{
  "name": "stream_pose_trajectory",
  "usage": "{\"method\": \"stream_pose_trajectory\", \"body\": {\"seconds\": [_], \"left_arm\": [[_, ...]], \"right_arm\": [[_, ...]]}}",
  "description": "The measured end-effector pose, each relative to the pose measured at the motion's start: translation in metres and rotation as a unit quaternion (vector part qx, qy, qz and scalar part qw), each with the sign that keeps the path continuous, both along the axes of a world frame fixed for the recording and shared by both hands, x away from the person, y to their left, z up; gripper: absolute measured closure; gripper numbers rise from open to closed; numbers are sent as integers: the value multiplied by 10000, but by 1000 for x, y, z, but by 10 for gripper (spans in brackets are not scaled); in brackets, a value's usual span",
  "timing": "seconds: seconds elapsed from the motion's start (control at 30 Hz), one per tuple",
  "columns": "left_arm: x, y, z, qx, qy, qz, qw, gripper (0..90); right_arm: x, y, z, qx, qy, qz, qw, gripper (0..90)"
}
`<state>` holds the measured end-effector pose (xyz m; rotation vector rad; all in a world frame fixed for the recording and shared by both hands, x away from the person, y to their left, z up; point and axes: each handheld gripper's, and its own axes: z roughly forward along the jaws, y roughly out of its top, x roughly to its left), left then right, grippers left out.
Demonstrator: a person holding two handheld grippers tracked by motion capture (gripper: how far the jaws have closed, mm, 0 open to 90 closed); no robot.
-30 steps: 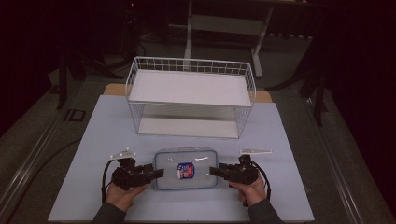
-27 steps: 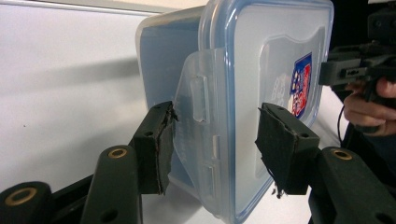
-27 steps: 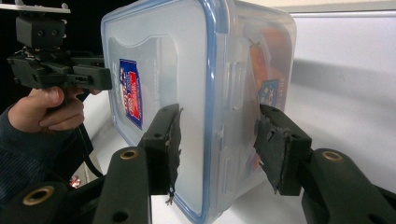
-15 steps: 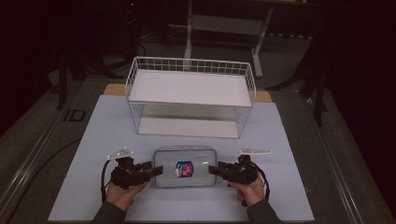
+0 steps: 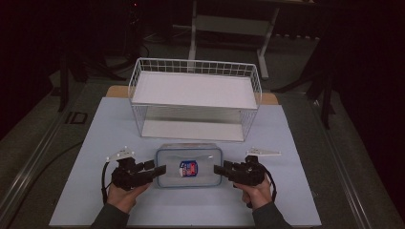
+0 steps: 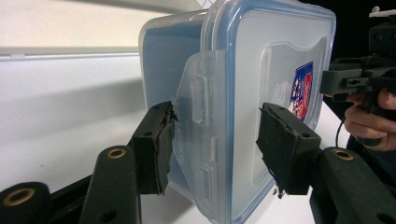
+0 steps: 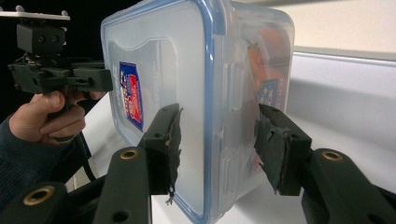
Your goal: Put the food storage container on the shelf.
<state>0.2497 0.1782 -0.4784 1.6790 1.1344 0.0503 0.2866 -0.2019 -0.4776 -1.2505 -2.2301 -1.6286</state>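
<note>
White tabletop [image 5: 296, 191], dark room behind. Near the person, the clear lidded box [image 5: 189, 166] lies flat between both hands. The left gripper [image 5: 160, 170] and right gripper [image 5: 218, 170] stand apart around its end latches, not yet clamped. Farther, the wire rack [image 5: 196, 102] is empty; lifting remains, I judge.

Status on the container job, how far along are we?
Done: the lidded plastic container lies flat on the table before the wire rack. In hand: left gripper and right gripper straddle its end latches, jaws open, no squeeze visible. Left: probably grip and lift it, perhaps to the rack; both shelves look bare.
</note>
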Motion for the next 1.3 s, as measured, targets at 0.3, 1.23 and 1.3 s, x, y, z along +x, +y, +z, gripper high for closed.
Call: {"method": "stream_pose_trajectory", "body": {"seconds": [0.3,1.23,1.3], "left_arm": [[3,-1,14,87,-146,-48,9998,462],[22,0,47,73,-535,-62,9985,464],[25,0,50,77,-569,-65,9983,464]], "right_arm": [[2,-1,10,45,-137,-11,9999,513],[19,0,47,142,-676,-121,9975,516],[21,0,50,145,-725,-128,9972,516]]}}
